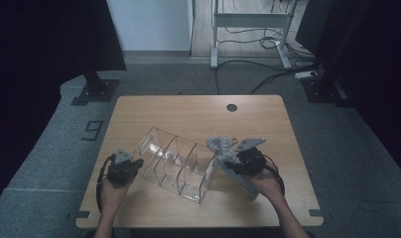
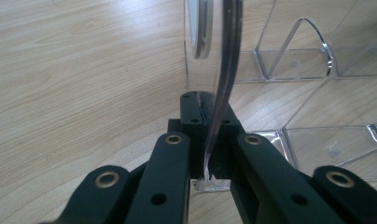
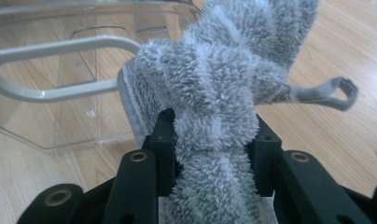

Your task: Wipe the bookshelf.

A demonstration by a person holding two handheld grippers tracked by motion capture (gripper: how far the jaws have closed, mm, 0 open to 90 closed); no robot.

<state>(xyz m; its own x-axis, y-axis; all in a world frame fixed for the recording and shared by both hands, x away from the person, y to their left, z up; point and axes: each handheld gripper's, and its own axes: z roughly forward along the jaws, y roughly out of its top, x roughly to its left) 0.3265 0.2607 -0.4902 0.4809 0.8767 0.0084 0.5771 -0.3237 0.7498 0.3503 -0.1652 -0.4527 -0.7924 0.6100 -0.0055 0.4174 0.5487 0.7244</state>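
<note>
Three clear organizer (image 1: 176, 163) compartments; grey cloth (image 1: 219, 147) beside it.

One clear organizer (image 1: 174, 163), one grey towel (image 1: 221, 147), two grippers

Dim room, brighter close-ups

From above we see a softly lit tabletop (image 1: 188, 111) ringed by near-black corners. In the gripper views we get even light, glare on the clear organizer (image 2: 224, 70), and black jaws and grey cloth (image 3: 224, 93) blurred near the lens.
</note>
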